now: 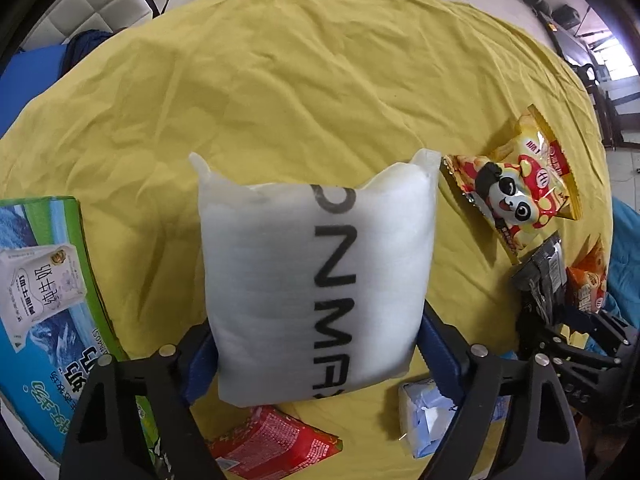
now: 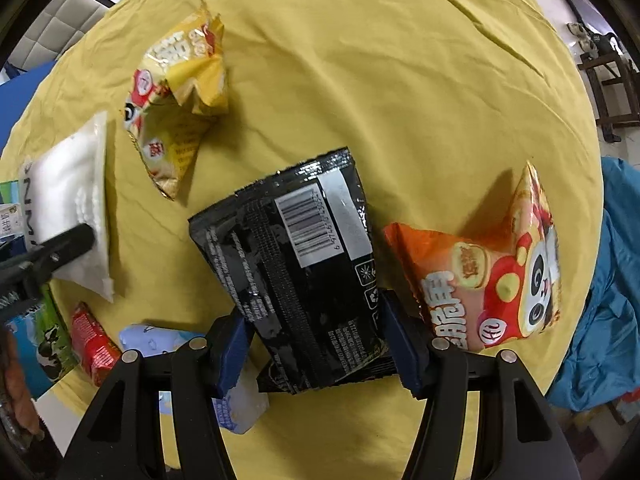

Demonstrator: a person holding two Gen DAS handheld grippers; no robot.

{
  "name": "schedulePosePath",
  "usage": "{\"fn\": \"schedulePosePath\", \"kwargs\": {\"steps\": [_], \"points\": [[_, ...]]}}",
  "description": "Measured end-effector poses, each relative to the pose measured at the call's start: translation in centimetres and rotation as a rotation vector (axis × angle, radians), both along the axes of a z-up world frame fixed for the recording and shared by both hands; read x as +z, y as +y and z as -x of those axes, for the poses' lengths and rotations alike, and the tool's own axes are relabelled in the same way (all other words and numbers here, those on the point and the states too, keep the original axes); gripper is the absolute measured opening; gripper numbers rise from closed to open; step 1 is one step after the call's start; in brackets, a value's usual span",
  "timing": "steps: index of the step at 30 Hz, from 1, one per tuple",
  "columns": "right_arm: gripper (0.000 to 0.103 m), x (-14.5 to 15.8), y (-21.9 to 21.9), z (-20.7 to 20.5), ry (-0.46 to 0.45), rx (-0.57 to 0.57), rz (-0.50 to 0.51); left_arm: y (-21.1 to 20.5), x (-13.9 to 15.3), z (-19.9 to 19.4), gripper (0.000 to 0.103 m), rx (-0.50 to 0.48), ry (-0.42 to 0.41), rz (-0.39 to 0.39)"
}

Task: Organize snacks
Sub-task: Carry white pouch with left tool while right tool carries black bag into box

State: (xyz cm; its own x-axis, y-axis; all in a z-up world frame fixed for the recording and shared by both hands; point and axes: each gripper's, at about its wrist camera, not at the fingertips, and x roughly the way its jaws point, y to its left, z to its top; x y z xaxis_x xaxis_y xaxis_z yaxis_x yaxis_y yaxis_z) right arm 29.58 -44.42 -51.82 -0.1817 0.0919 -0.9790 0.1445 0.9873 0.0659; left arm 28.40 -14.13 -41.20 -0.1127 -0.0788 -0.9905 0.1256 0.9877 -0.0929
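Snacks lie scattered over a yellow cloth (image 1: 280, 80) that covers the whole work surface, and two of them are already off it in the tongs. Biggest of the lot is the milk carton box (image 1: 44, 300) at the left edge, lying flat. Next is the white pillow-like pack (image 1: 304, 280), gripped between the blue pads of the left gripper (image 1: 316, 354); its long axis runs straight ahead along the fingers, lettering lengthwise. The right gripper (image 2: 316, 344) holds the black packet (image 2: 292, 272) by its lower end, barcode side up, long axis pointing forward and tilted a little left. Just right of that packet lies the orange panda bag (image 2: 492, 276), close beside the right-hand finger; the yellow panda bag (image 2: 176, 100) lies ahead to the left, between the two grippers and nearer the left one. Smaller things sit near the front edge: a red packet (image 1: 272, 448) under the white pack and a pale blue pack (image 1: 424, 416) beside it. Both grippers being full, the coming move probably turns on where each load goes down, and the box to the left seems the likelier side for the left hand
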Motion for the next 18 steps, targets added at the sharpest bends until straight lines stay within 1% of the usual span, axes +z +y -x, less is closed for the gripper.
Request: {"fn": "schedulePosePath", "kwargs": {"steps": [3, 4, 6, 7, 8, 13, 15, 17, 18], "points": [[0.057, 0.5, 0.8, 0.4, -0.014, 0.047, 0.045, 0.0, 0.6, 0.3, 0.084, -0.027, -0.010, -0.017], [0.057, 0.4, 0.9, 0.6, -0.005, 0.058, 0.054, 0.0, 1.2, 0.2, 0.086, -0.027, -0.006, -0.016], [0.059, 0.0, 1.1, 0.9, 0.007, 0.074, 0.062, 0.8, 0.9, 0.3, 0.087, -0.001, 0.025, 0.018], [0.059, -0.1, 1.2, 1.0, 0.011, 0.082, 0.061, 1.8, 1.5, -0.2, 0.088, 0.015, 0.041, 0.032], [0.060, -0.5, 1.1, 1.0, 0.021, 0.085, 0.056, 2.6, 1.1, -0.4, 0.089, 0.058, 0.062, 0.064], [0.063, -1.7, 0.1, 1.2, 0.032, 0.000, 0.009, 4.6, -0.2, -1.2, 0.090, 0.211, 0.126, 0.190], [0.064, -2.0, -0.5, 1.1, 0.031, -0.008, 0.001, 5.0, -0.9, -0.9, 0.092, 0.231, 0.140, 0.203], [0.064, -1.6, -0.6, 1.0, 0.029, -0.017, -0.003, 5.1, -1.3, -0.3, 0.091, 0.232, 0.123, 0.193], [0.063, -1.6, -0.8, 1.2, 0.026, -0.022, -0.001, 4.8, -1.1, 0.1, 0.088, 0.224, 0.106, 0.181]]}}
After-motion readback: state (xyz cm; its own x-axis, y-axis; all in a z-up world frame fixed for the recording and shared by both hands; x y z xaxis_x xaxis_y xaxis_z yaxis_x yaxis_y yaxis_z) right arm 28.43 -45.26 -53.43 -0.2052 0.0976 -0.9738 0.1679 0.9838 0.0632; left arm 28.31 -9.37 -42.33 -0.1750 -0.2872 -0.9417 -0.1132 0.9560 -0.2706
